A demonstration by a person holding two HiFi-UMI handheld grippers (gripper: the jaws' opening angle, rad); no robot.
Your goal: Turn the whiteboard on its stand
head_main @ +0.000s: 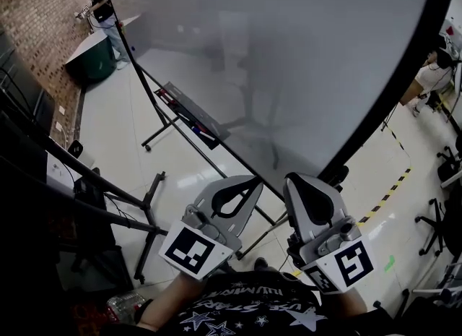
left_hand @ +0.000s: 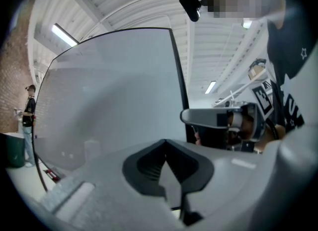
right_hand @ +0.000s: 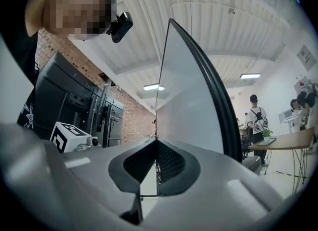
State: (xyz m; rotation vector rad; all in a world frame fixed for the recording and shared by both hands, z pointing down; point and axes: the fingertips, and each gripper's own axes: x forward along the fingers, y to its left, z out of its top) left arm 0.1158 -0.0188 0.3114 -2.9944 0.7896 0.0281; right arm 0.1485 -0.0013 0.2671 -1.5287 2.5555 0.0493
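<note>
Left gripper (head_main: 251, 181) and right gripper (head_main: 292, 178) are both hovering, jaws pressed together, just below the whiteboard (head_main: 289, 74), the right one nearest its black frame (head_main: 390, 78).

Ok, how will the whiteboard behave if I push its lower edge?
Probably stiff: the whiteboard is a flat, framed panel. Likely heavy to swing: it fills most of the head view. It sits tilted on its stand, so it should pivot rather than tip; the pivot itself isn't visible.
</note>
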